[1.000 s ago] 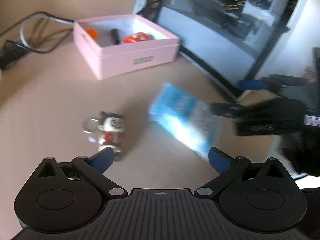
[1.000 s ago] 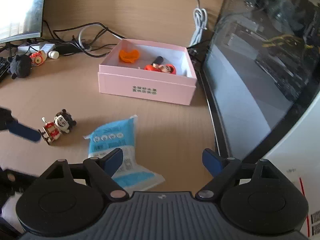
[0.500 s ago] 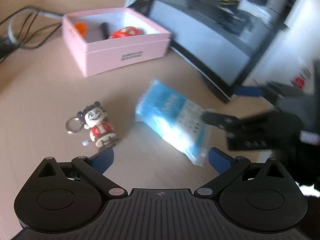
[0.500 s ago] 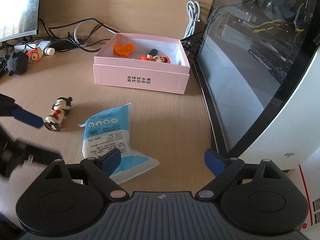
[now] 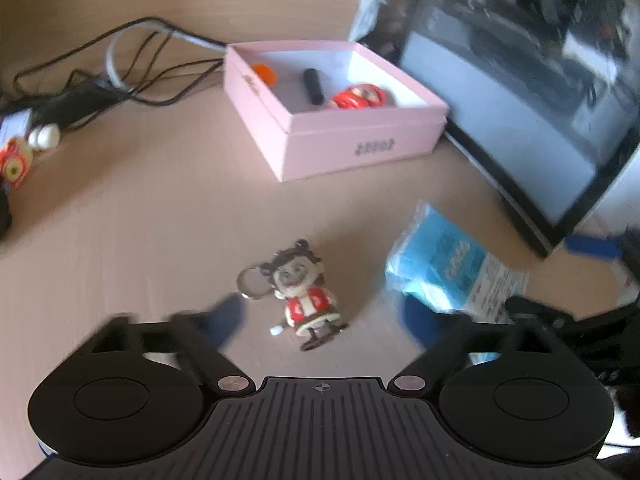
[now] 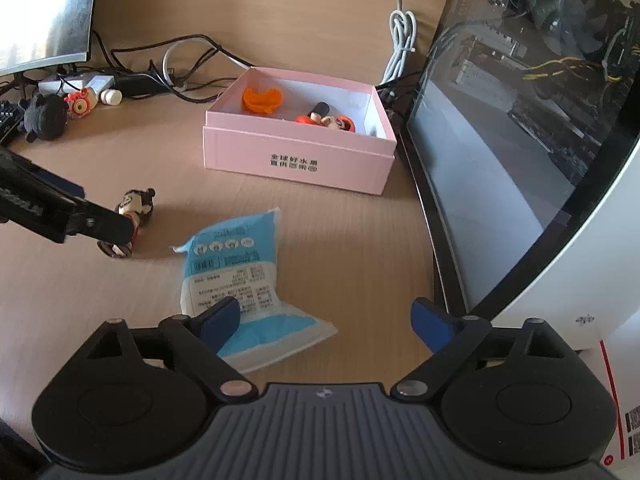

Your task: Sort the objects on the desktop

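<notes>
Figurine (image 5: 306,294) left view: now between left gripper (image 5: 324,320) jaws, apart, after it swung off the blue packet (image 5: 448,268); looks like next pick for pink box (image 5: 360,148) at 12 o'clock. Right view: right gripper (image 6: 326,322) jaws apart, empty, packet at 11. Wood surface (image 6: 120,300), cables, PC case.

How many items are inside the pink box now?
3 show in the pink box: an orange piece at the far left corner, a black stick in the middle, and a red figure beside it. Smaller items behind the near wall may be hidden.
</notes>
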Demonstrator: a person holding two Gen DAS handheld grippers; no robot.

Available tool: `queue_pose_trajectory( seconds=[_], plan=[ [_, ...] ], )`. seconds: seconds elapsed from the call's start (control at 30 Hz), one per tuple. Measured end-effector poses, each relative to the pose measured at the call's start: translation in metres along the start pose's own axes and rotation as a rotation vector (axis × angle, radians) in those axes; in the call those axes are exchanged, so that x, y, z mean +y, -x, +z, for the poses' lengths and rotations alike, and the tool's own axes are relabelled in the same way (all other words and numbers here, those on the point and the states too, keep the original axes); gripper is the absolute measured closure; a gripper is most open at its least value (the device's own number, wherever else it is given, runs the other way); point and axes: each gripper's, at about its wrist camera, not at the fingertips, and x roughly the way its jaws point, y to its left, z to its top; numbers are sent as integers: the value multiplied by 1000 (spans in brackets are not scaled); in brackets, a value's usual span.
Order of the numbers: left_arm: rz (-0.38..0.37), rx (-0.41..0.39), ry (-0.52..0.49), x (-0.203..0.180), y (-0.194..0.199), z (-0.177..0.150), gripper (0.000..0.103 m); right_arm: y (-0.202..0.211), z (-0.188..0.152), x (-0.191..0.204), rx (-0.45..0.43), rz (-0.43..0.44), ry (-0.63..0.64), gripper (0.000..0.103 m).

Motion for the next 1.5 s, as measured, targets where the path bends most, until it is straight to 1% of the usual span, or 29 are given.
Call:
queue_pose_trajectory(
  seconds=[0.07, 0.13, 0.2, 0.3, 0.33, 0.4, 0.47, 0.5, 0.53, 0.6, 0.63, 0.67, 0.7, 0.77, 0.8, 0.9, 0.97, 1.03, 1.1, 1.13, 1.23, 1.3, 1.4, 1.47, 1.5],
  plan=[
    [34, 15, -38, -8, -6, -3, 30, 0, 0, 0, 2, -4, -3, 7],
    [58, 21, -45, -9, -8, -5, 33, 1, -1, 1, 2, -7, -1, 7],
    [106, 16, -55, -6, -7, -7, 32, 1, 0, 3, 1, -8, 9, 7],
    [200, -1, -54, 7, 0, -11, 32, 0, 0, 5, -1, -3, 20, 5],
    [230, -5, -48, 12, 2, -12, 31, 0, 0, 6, -2, 1, 23, 5],
    [309, -5, -11, 27, 5, -13, 25, -1, 2, 9, -5, 9, 30, 5],
    [349, 1, 62, 42, 9, -14, 23, -2, 4, 11, -8, 17, 41, 5],
    [338, 1, 99, 47, 12, -13, 21, -3, 5, 13, -10, 23, 49, 5],
    [305, -3, 140, 50, 15, -12, 18, -3, 6, 14, -11, 28, 57, 4],
    [220, -21, 204, 48, 20, -9, 9, -4, 7, 16, -12, 40, 73, 4],
    [175, -30, 219, 43, 20, -7, 8, -4, 7, 17, -12, 47, 79, 4],
    [151, -36, 217, 36, 18, -5, 8, -5, 8, 18, -13, 54, 85, 3],
    [146, -40, 207, 28, 14, -3, 8, -5, 8, 19, -14, 60, 92, 3],
    [170, -43, 183, 15, 3, 3, 8, -5, 8, 21, -21, 66, 112, 3],
    [185, -39, 186, 13, -4, 6, 8, -5, 8, 21, -25, 66, 120, 3],
    [216, -23, 238, 10, -20, 13, 9, -4, 7, 20, -32, 66, 138, 2],
    [242, -31, 252, 9, -28, 18, 10, -4, 5, 19, -31, 70, 144, 2],
    [277, -40, 226, 6, -36, 22, 17, -5, 2, 17, -34, 70, 161, 0],
    [316, -41, 175, 1, -42, 21, 29, -6, 0, 13, -38, 79, 172, 0],
    [327, -36, 157, 0, -43, 20, 29, -7, 0, 11, -37, 89, 171, 0],
    [315, -37, 123, -3, -30, 12, 31, -13, 3, 7, -37, 130, 153, 0],
    [313, -21, 115, -4, -20, 2, 32, -20, 8, 5, -32, 178, 132, 0],
    [285, 28, 140, 0, -1, -20, 31, -32, 14, 6, -17, 254, 111, 0],
    [293, 47, 154, 2, 10, -34, 30, -40, 16, 9, -6, 291, 115, 0],
    [302, 52, 163, 4, 16, -41, 27, -44, 17, 12, 2, 304, 120, 0]
  ],
)
